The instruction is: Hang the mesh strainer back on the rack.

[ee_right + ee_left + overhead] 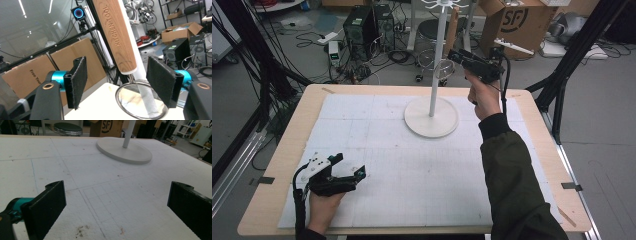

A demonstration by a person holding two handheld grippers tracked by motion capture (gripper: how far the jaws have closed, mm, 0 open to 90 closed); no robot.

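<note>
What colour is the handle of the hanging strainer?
Light brown wood grain handle, clearest in the right gripper view.

The kitchen tool's handle (pixel 117 35) is light wood with a clear grain, smooth and matt, with letters pressed into it; below it sits a short white plastic collar and a shiny metal wire ring (pixel 140 101) holding fine mesh. The stand (pixel 432 116) looks like matt white painted metal, pole and round base alike. The table (pixel 292 131) has a pale wooden edge, and its top is covered by a white foam sheet (pixel 100 177), rough, slightly pitted and scuffed with dirt. The right gripper (pixel 117 83) has black pads with a fuzzy, cloth-like face and glossy teal metal fittings; the left gripper (pixel 116 205) shows finely ribbed black rubber pads.
</note>
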